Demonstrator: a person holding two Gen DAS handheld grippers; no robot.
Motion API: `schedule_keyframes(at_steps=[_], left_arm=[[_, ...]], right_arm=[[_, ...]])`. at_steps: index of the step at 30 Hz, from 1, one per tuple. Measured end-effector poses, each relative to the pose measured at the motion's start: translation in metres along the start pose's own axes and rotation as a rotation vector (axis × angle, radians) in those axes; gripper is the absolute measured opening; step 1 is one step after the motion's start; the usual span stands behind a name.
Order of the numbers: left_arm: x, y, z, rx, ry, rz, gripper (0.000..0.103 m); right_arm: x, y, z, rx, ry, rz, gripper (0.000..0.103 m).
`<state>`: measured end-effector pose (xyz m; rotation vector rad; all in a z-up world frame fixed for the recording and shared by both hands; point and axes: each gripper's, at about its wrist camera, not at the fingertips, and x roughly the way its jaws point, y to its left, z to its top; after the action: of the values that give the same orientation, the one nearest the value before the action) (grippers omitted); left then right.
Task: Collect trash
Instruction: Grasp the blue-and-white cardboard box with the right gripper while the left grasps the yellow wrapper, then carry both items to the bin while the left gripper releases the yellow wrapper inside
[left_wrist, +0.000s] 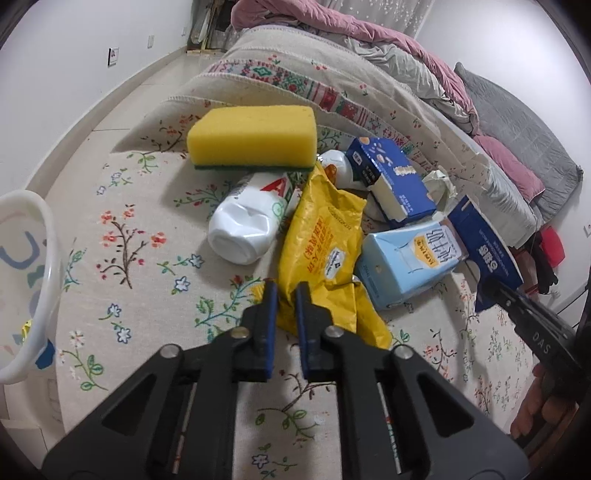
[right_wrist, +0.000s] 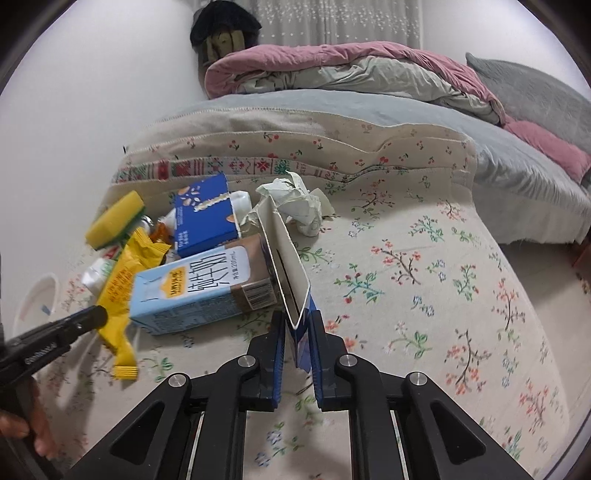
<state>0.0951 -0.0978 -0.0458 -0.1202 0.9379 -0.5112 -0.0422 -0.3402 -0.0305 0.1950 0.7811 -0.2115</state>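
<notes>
On the floral rug (left_wrist: 140, 236), left gripper (left_wrist: 284, 291) clamping yellow wrapper (left_wrist: 325, 236), right gripper (right_wrist: 297, 321) clamping flattened blue carton (right_wrist: 284, 254).

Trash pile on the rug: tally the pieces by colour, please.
Yellow: 2, sponge and wrapper
White: 3, big bottle, small bottle, crumpled paper
Dark blue: 2, box, flattened carton
Light blue: 1, milk carton
Total: 8
</notes>
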Motion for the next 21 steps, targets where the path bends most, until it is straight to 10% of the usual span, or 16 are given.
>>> schedule_keyframes(at_steps=[21], left_arm=[[-0.039,-0.006,-0.005,-0.005,-0.073,-0.011,0.009]], right_arm=[[-0.057,-0.003,-0.001,0.082,-0.112,0.074,0.011]])
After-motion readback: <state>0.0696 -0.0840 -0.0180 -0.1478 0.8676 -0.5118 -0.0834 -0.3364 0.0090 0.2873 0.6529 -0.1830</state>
